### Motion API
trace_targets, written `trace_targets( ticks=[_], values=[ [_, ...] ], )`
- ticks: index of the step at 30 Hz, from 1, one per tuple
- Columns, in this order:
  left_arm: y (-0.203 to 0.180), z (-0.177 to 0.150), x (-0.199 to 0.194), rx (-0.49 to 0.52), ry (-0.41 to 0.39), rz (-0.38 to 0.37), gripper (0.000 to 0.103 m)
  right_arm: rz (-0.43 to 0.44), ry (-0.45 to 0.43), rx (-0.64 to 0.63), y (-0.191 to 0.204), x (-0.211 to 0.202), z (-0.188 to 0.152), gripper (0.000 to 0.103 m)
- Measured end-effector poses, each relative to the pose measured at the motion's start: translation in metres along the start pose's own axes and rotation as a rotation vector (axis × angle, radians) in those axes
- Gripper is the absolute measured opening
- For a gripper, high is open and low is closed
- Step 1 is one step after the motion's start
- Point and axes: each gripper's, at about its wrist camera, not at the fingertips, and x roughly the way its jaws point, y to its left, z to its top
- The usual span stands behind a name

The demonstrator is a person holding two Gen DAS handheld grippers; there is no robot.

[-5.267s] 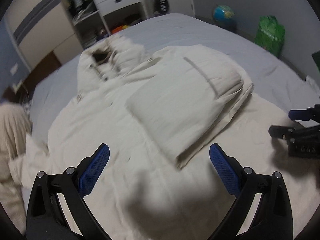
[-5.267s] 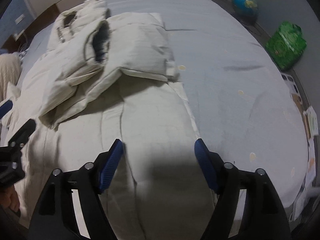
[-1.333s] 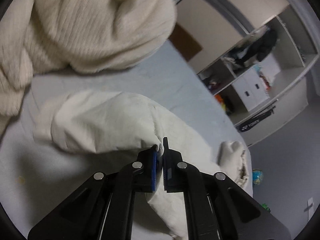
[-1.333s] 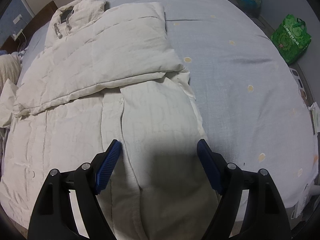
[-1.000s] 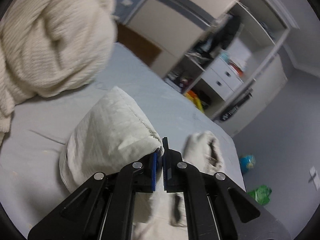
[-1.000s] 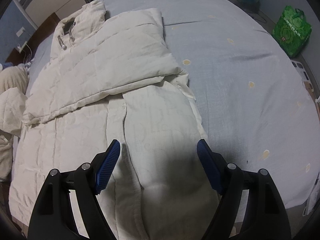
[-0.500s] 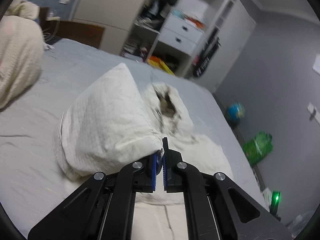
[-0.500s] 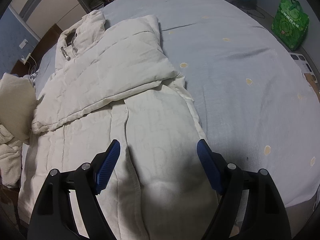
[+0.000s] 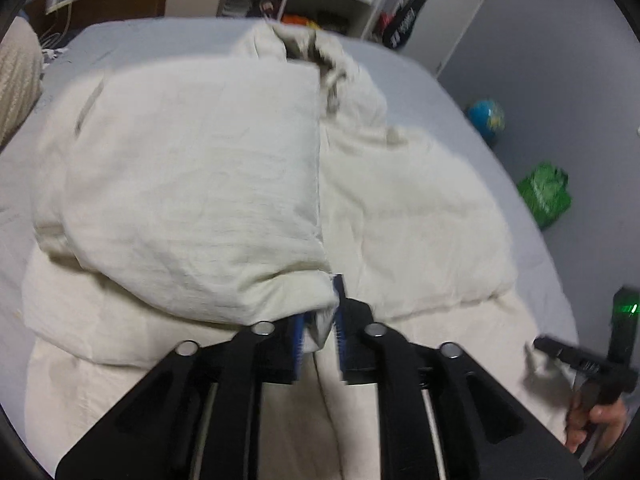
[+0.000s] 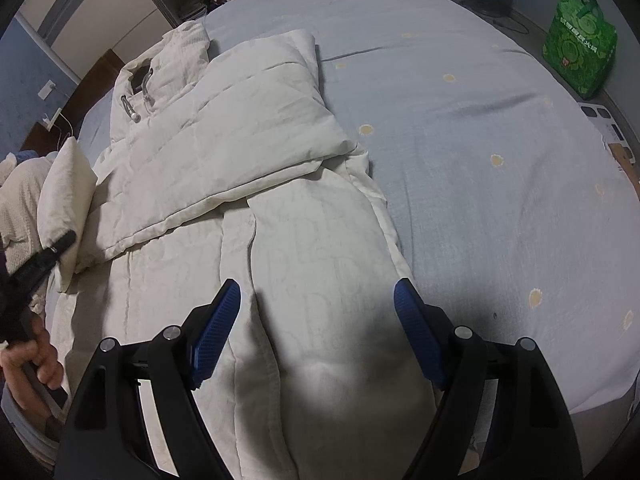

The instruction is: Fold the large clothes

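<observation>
The left gripper (image 9: 319, 330), clenched on the sleeve (image 9: 192, 184) cuff, has swung it from beside the coat (image 10: 240, 208) across the chest, so the second sleeve fold is nearly laid. The right gripper (image 10: 316, 320) hangs released above the coat's lower half on the bed (image 10: 480, 140). No writing is legible.

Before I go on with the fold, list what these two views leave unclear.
- Left wrist view: motion blur smears the sleeve; how much cloth sits between the left hand-held gripper fingers is hidden by the sleeve bulge.
- Left wrist view: the coat hem is hidden behind the gripper body.
- Right wrist view: the right hand-held gripper, open, shades the coat below it; seams there are lost.
- Right wrist view: the hood opening is too dark to see inside.
</observation>
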Motion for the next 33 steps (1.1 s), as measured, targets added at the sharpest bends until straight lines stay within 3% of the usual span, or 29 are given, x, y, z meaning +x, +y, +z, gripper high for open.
trace_targets(
  ticks=[2, 5, 7, 15, 22, 28, 33],
  values=[
    [0.001, -0.008, 0.001, 0.008, 0.025, -0.018, 0.044, -0.004, 0.004, -0.003, 0.0, 0.001, 0.001, 0.075],
    [-0.001, -0.019, -0.008, 0.034, 0.031, -0.025, 0.067, -0.01, 0.008, -0.008, 0.002, 0.003, 0.001, 0.075],
    [-0.002, -0.026, -0.018, 0.063, 0.027, -0.022, 0.075, -0.014, 0.01, -0.01, 0.003, 0.003, 0.001, 0.075],
    [0.028, -0.042, -0.074, 0.041, -0.002, 0.007, 0.084, -0.027, 0.013, -0.019, 0.004, 0.003, 0.001, 0.075],
    [0.089, -0.052, -0.127, -0.115, -0.111, 0.127, 0.088, -0.078, 0.023, -0.089, 0.018, 0.001, 0.0, 0.075],
    [0.117, -0.054, -0.139, -0.216, -0.142, 0.163, 0.088, -0.095, 0.037, -0.244, 0.062, 0.0, 0.0, 0.075],
    [0.134, -0.065, -0.138, -0.286, -0.155, 0.185, 0.088, -0.068, 0.027, -0.386, 0.125, -0.002, -0.001, 0.075]
  ],
)
